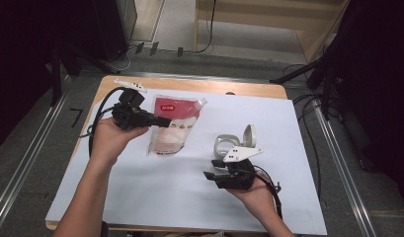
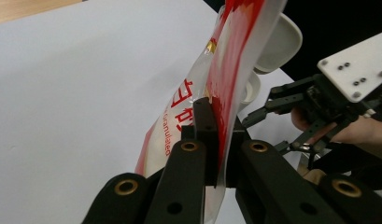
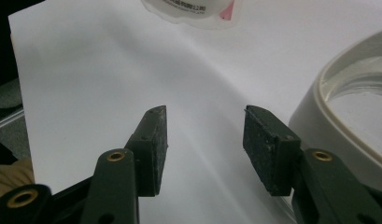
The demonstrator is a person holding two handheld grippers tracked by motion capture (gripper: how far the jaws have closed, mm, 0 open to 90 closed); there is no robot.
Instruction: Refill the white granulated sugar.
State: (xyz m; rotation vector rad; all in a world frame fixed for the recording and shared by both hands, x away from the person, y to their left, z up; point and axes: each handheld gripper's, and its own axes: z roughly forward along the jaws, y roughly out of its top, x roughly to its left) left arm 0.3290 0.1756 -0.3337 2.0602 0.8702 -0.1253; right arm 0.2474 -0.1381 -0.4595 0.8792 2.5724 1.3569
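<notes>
A red and clear pouch [image 1: 172,129] with a spout corner is tilted up off the white sheet, and my left gripper [image 1: 162,121] is shut on its left edge. In the left gripper view the jaws [image 2: 215,135] pinch the film of the pouch [image 2: 226,70], which rises upright in front of them. A round white jar [image 1: 225,144] with its hinged lid [image 1: 249,135] open stands at the centre right. My right gripper [image 1: 213,170] is just in front of the jar, open, with nothing between its pads [image 3: 157,144]; the jar rim [image 3: 319,100] is right beside the right-hand pad.
A white sheet [image 1: 140,187] covers most of the wooden table [image 1: 189,85]. A small white strip [image 1: 130,85] lies at the back left edge. Cables trail from both grippers. Metal rails and dark stands flank the table.
</notes>
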